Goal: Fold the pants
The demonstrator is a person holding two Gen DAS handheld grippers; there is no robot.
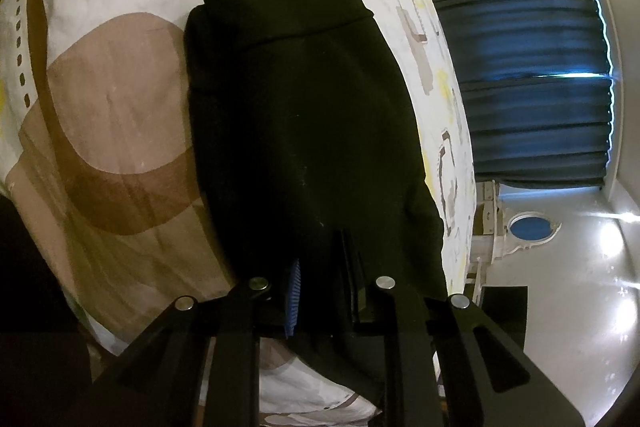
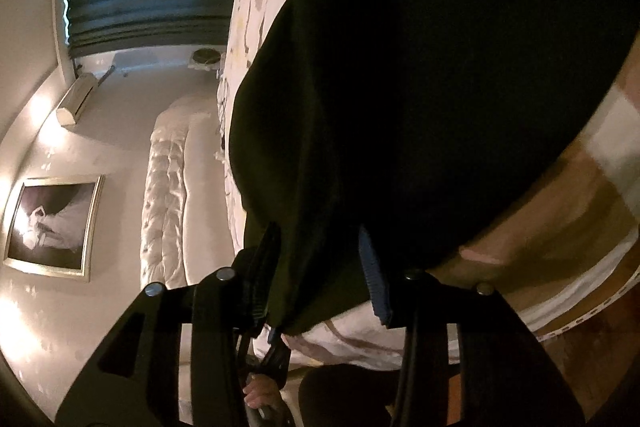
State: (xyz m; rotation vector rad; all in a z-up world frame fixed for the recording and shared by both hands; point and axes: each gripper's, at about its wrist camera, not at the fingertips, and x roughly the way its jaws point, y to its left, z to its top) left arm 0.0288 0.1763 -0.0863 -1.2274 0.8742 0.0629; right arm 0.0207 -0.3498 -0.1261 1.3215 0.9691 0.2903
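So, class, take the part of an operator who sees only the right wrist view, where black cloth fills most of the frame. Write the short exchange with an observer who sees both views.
Operator: What does the cloth look like as a whole?
Observer: The left wrist view shows the black pants lying as a long folded strip on the patterned bedsheet.
Operator: Where is the waistband?
Observer: At the far end from the left gripper, its seam running across the cloth.
Operator: Is the left gripper gripping too?
Observer: Yes, its fingers pinch the near edge.
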